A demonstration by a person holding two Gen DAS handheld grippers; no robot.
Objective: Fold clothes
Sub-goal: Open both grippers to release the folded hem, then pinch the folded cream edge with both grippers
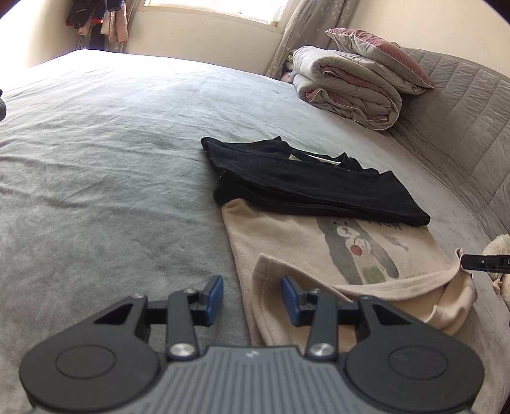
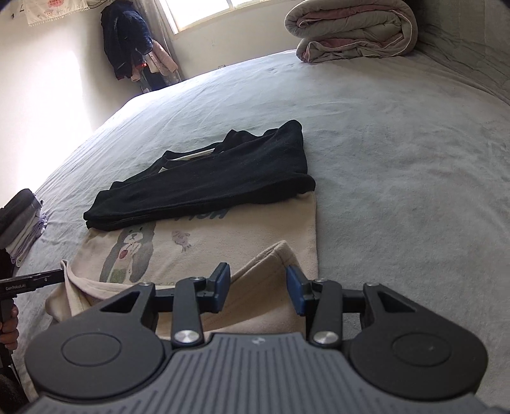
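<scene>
Lying flat on the grey brushed bedsheet (image 1: 95,159) — a cream fleece garment (image 1: 287,242) with a bear print.
Folded black top (image 1: 302,184) overlaps its far edge; left gripper (image 1: 251,297) and right gripper (image 2: 258,288) hover part-open, blue pads empty — above its folded near hem.

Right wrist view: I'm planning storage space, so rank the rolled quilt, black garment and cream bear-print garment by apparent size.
1. Cream bear-print garment, though it's nearest and partly hidden.
2. Black garment, close behind it.
3. Rolled quilt, smallest-looking, but farthest away and cut off by the frame, so unsure.

Black garment (image 1: 302,181), bear-printed cream top (image 1: 318,251)
</scene>
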